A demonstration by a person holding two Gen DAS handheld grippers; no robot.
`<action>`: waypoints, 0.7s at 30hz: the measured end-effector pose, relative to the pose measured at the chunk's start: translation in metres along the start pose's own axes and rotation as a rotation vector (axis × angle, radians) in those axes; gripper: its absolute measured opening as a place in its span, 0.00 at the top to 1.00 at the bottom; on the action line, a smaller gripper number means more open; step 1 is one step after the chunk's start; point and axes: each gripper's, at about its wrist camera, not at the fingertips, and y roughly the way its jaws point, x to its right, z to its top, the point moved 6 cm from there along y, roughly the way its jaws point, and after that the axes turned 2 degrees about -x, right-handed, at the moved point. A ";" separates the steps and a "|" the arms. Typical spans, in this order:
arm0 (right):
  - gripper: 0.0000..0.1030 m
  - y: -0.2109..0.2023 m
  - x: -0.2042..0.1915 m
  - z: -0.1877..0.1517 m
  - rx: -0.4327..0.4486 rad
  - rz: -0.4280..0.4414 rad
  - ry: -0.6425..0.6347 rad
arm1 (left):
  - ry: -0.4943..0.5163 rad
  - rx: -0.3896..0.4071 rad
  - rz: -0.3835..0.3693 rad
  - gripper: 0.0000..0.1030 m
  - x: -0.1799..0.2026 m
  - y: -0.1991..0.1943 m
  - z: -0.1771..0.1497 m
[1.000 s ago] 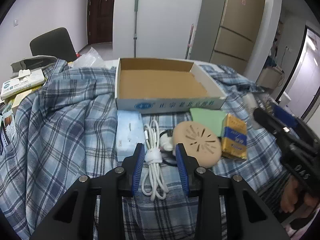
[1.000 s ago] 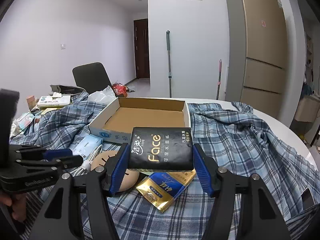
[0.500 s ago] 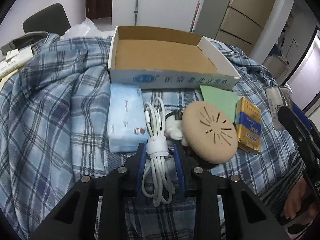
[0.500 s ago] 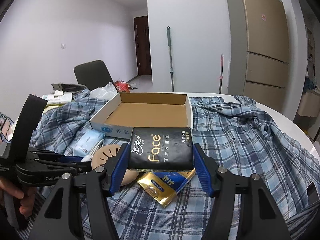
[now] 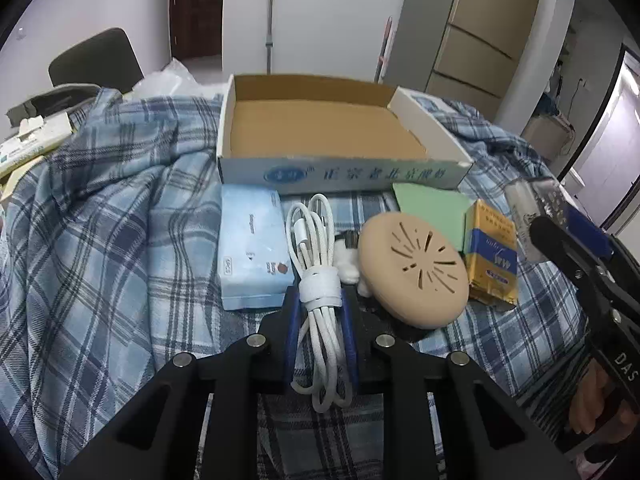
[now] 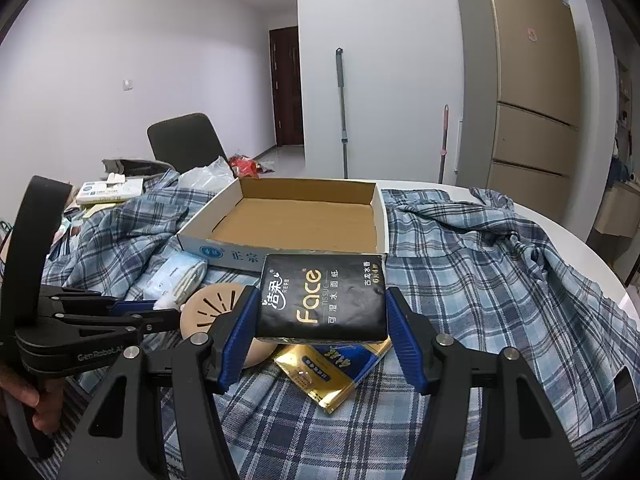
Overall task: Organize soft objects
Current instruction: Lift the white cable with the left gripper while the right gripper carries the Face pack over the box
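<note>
My left gripper (image 5: 320, 300) is shut on a coiled white cable (image 5: 318, 264) at its strap, low over the plaid cloth. My right gripper (image 6: 322, 304) is shut on a black Face tissue pack (image 6: 322, 298), held above the cloth in front of the open cardboard box (image 6: 296, 220). The box also shows in the left wrist view (image 5: 320, 136), empty. Beside the cable lie a pale blue tissue pack (image 5: 252, 248), a tan round disc (image 5: 414, 270), a green pad (image 5: 432, 204) and a gold-and-blue pack (image 5: 492, 256).
A blue plaid shirt (image 6: 480, 280) covers the round white table (image 6: 592, 256). Boxes and clutter (image 6: 108, 192) sit at the left edge, with a black chair (image 6: 184, 140) behind. A fridge (image 6: 524, 100) and mop (image 6: 342, 112) stand by the far wall.
My left gripper moved forward over the cable and its jaws closed on the strap. My right gripper still holds the black pack, almost unmoved.
</note>
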 end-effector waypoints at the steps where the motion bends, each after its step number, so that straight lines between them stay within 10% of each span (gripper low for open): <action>1: 0.40 -0.001 0.000 0.001 0.008 -0.005 0.002 | 0.000 0.011 0.000 0.79 0.000 -0.002 0.001; 21: 0.40 -0.073 0.000 0.082 0.208 0.035 0.010 | 0.042 0.464 0.026 0.80 0.014 -0.147 0.040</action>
